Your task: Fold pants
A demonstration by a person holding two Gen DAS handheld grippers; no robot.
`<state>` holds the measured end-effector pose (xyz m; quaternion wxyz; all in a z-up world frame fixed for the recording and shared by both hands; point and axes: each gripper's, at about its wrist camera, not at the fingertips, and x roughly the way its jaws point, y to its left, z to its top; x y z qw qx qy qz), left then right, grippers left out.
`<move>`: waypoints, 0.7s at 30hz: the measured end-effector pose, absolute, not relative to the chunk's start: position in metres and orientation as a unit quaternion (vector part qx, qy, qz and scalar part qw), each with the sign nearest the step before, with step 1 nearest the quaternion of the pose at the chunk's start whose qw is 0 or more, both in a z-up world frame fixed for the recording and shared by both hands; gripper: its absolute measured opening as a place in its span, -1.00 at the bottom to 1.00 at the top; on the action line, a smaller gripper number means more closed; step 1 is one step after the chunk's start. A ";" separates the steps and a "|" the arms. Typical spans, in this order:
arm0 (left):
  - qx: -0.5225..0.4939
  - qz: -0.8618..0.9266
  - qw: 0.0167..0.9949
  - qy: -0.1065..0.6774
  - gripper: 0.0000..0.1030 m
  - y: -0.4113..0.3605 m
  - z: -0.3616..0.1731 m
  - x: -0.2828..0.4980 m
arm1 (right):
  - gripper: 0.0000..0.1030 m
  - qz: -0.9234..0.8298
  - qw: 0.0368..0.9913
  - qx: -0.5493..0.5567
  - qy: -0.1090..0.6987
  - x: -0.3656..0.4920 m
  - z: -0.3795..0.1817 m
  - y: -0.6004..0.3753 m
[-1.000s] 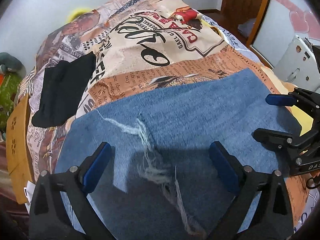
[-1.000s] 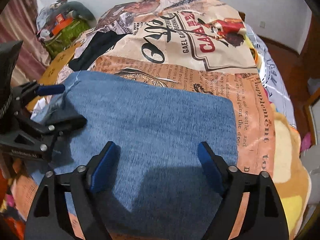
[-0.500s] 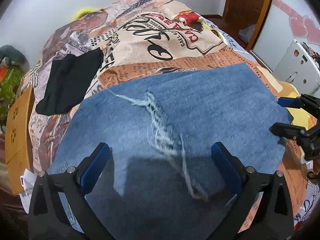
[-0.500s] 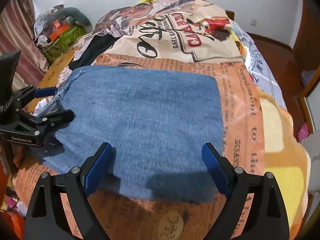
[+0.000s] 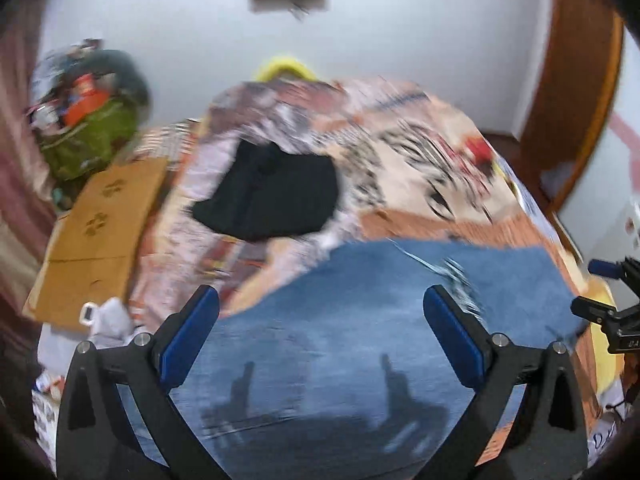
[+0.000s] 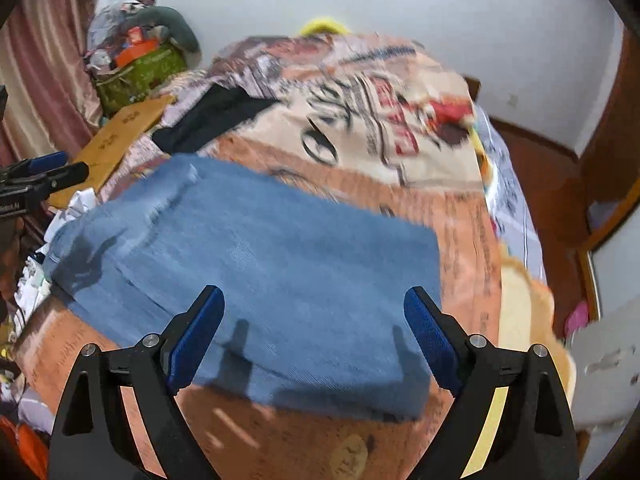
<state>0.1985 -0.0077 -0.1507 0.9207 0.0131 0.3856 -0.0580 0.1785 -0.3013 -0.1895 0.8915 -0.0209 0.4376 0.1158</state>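
The blue denim pants [image 5: 360, 320] lie folded into a flat rectangle on the patterned bedspread [image 5: 400, 168], with a frayed white tear [image 5: 456, 276] near their far edge. They also show in the right wrist view [image 6: 280, 264]. My left gripper [image 5: 320, 336] is open and empty, held above the pants' near left part. My right gripper [image 6: 314, 336] is open and empty above the pants' near edge. Each gripper shows at the edge of the other view, the right one [image 5: 608, 296] and the left one [image 6: 40, 176], clear of the denim.
A folded black garment [image 5: 272, 196] lies on the bed beyond the pants. A cardboard sheet [image 5: 100, 232] and a green bag of clutter [image 5: 88, 136] stand left of the bed. A wooden door frame [image 5: 576, 92] and floor are to the right.
Both grippers have lifted and pulled back from the pants, staying open. The views tilted up, showing more wall and room. The pants lie still.
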 end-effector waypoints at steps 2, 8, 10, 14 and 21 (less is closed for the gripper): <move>-0.002 -0.041 0.928 0.369 1.00 0.017 -0.146 0.190 | 0.74 0.125 0.896 -0.021 0.426 0.185 -0.181 -0.289; -0.016 0.039 0.925 0.379 1.00 0.082 -0.159 0.168 | 0.75 0.163 0.897 -0.018 0.410 0.200 -0.170 -0.252; -0.041 0.056 0.911 0.406 1.00 0.107 -0.174 0.160 | 0.75 0.178 0.893 -0.030 0.411 0.203 -0.172 -0.235; -0.088 0.088 0.881 0.456 1.00 0.145 -0.206 0.144 | 0.75 0.203 0.881 -0.058 0.423 0.204 -0.183 -0.207; -0.224 0.078 0.803 0.546 1.00 0.193 -0.274 0.121 | 0.75 0.213 0.857 -0.086 0.462 0.208 -0.215 -0.180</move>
